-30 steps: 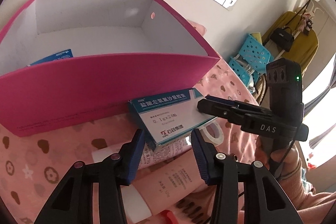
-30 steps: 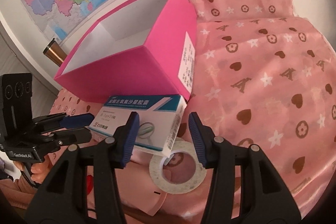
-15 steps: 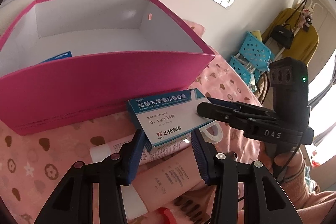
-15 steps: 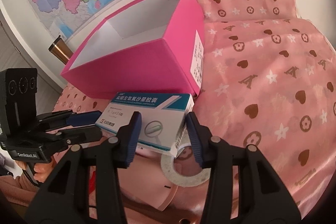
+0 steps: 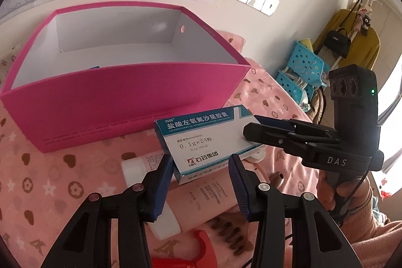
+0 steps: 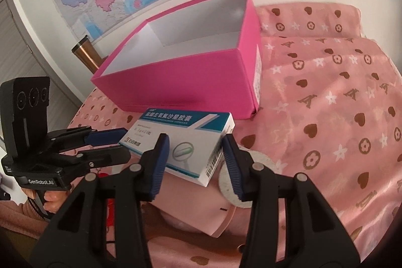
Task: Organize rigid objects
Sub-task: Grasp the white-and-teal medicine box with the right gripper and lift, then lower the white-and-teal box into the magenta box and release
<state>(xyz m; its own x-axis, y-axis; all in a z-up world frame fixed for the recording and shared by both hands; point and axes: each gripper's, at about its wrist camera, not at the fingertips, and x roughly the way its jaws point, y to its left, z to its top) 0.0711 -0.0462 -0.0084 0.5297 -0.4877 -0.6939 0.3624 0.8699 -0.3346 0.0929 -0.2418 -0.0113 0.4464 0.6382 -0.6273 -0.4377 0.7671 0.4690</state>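
Observation:
A white and teal medicine box is held above the pink cloth, in front of the open pink box. My right gripper is shut on the medicine box, one finger on each long side; it also shows in the left wrist view. My left gripper is open, its fingers either side of the box's near end without gripping it; it also shows in the right wrist view. A blue item lies inside the pink box.
Under the medicine box lie a pink tube with a white cap, a tape roll and a red object. The cloth stretches right. A copper flask stands by the wall behind the pink box.
The medicine box has risen with my right gripper and now hangs higher above the tube and tape roll. The left gripper stays open around its near end.

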